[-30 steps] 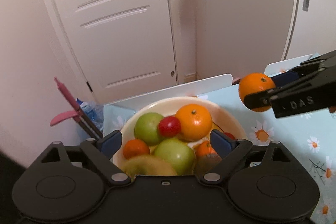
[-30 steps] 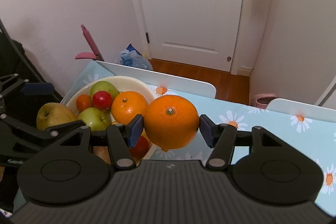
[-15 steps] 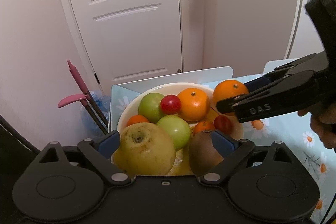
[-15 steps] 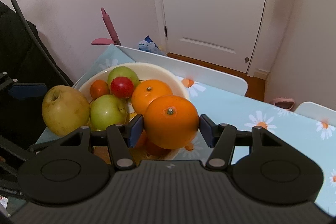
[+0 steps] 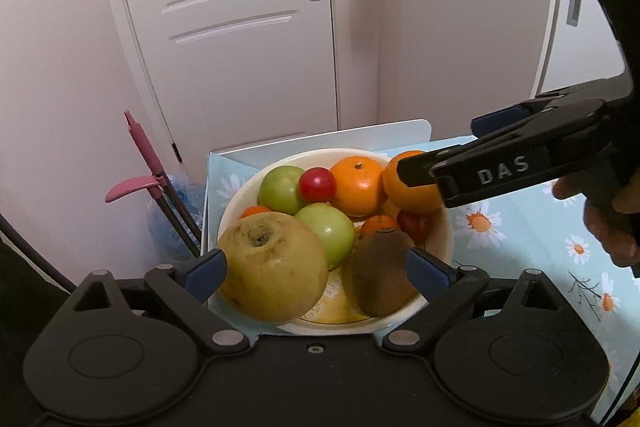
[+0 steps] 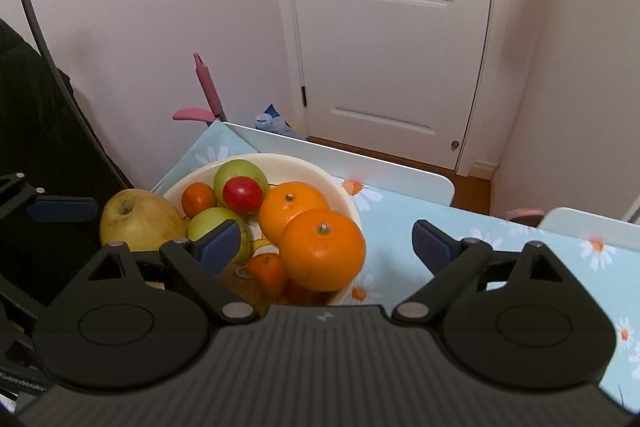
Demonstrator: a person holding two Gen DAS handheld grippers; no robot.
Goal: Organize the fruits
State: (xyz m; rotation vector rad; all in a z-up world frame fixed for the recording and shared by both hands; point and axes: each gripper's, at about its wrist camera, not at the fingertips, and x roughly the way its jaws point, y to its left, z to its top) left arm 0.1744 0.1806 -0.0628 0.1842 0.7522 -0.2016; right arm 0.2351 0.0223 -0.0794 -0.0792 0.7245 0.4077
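- Your right claw (image 6: 324, 247) stands wide open; the orange (image 6: 322, 249) rests at the bowl (image 6: 344, 195) rim and could roll onto the counter (image 6: 400, 227).
- Your left claw (image 5: 316, 269) holds nothing, open around the pear (image 5: 274, 267) and kiwi (image 5: 382, 273).

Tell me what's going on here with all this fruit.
A person is filling a cream bowl with fruit, using a handheld gripper in each hand. The right gripper is open, its fingers spread on either side of a large orange that sits at the bowl's edge among the fruit. The left gripper is open at the bowl's near side, with a yellow pear and a kiwi between its fingers.
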